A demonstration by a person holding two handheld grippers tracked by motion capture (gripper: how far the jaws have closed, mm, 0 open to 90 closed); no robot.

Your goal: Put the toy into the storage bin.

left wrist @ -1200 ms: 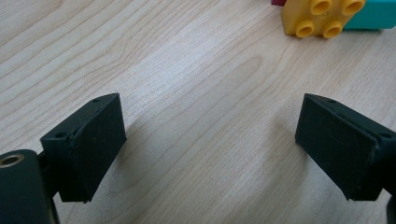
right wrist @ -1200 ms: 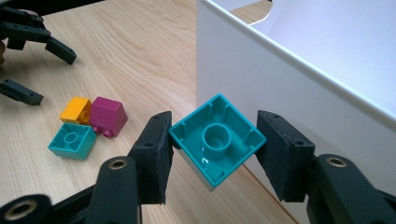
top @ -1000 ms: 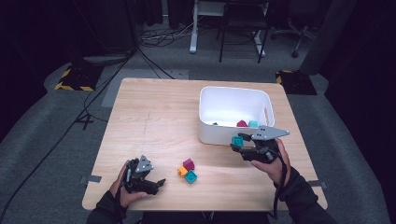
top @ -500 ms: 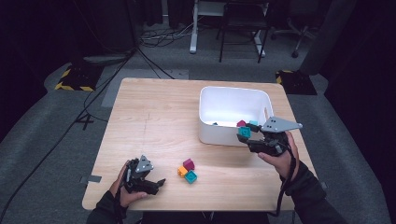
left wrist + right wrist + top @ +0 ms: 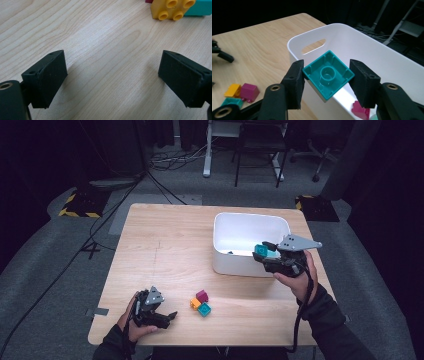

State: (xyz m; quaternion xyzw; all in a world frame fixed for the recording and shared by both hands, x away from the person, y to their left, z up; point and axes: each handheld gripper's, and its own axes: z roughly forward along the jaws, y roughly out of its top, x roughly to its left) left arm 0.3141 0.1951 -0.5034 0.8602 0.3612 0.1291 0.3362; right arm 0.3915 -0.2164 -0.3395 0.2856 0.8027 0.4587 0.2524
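Teal square plastic building brick [image 5: 328,75] clamped between right hand-held gripper [image 5: 327,80] pads at the white plastic bin [image 5: 235,232] rim. Light, rigid, slick; hold flat opposite walls. Since the earlier frame it has risen from tabletop [image 5: 165,250] level. Left hand-held gripper [image 5: 112,82] open, empty, unmoved.

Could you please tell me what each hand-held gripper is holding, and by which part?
The right hand-held gripper clamps a teal toy brick by two opposite corners; the left hand-held gripper holds nothing.

On my wooden desk [image 5: 165,245] three loose bricks cluster together: yellow brick [image 5: 194,303], magenta brick [image 5: 202,295], teal brick [image 5: 204,309]. Beyond, black cables [image 5: 165,160] cross the floor.
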